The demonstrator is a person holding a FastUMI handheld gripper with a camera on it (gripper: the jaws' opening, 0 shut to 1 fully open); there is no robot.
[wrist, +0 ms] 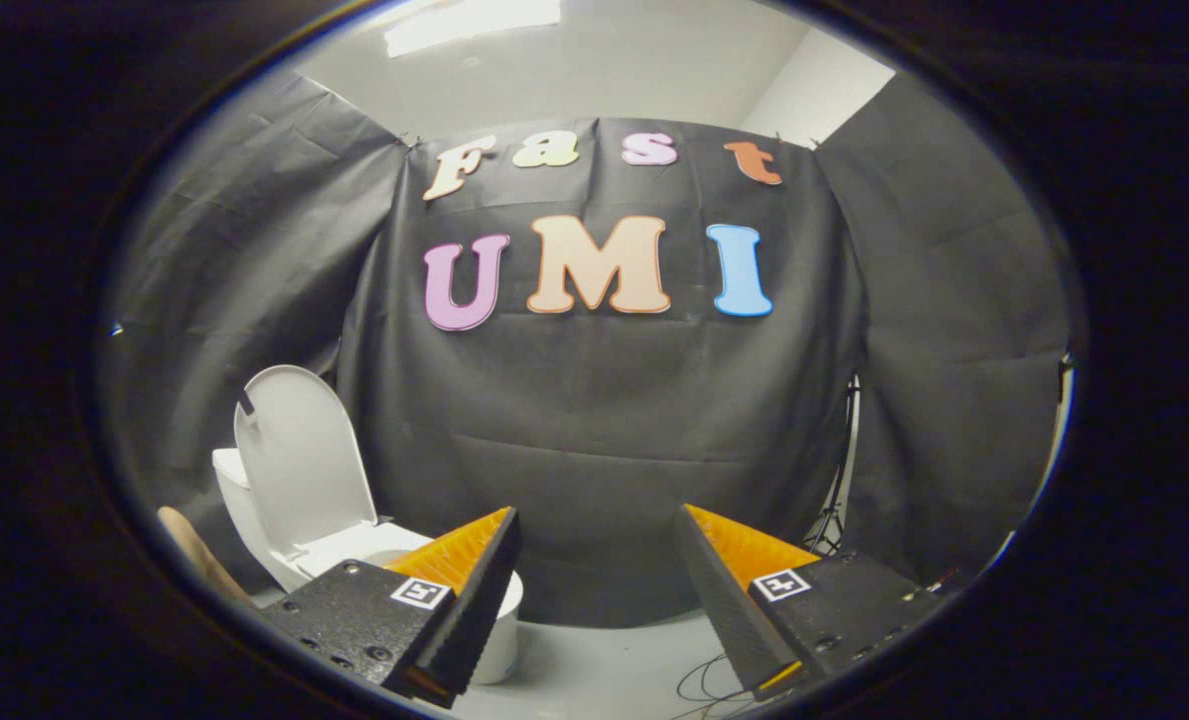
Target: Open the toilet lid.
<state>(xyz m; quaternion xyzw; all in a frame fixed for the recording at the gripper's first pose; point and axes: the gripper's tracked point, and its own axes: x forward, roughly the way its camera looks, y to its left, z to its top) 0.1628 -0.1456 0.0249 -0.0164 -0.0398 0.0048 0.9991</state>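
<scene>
A white toilet (254, 520) stands on the floor, off to the left of my fingers and partly behind the left one. Its lid (299, 455) stands upright, leaning back toward the tank, and the seat (364, 548) below it lies down over the bowl. My gripper (599, 530) is open, with a wide gap between its two fingers and nothing in it. The fingers point at the black cloth wall, well to the right of the lid.
Black cloth (604, 430) hangs all around as the booth's wall. A light stand's legs (834, 520) and thin cables (704, 685) lie on the pale floor to the right. A rounded tan thing (194, 555) shows left of the toilet.
</scene>
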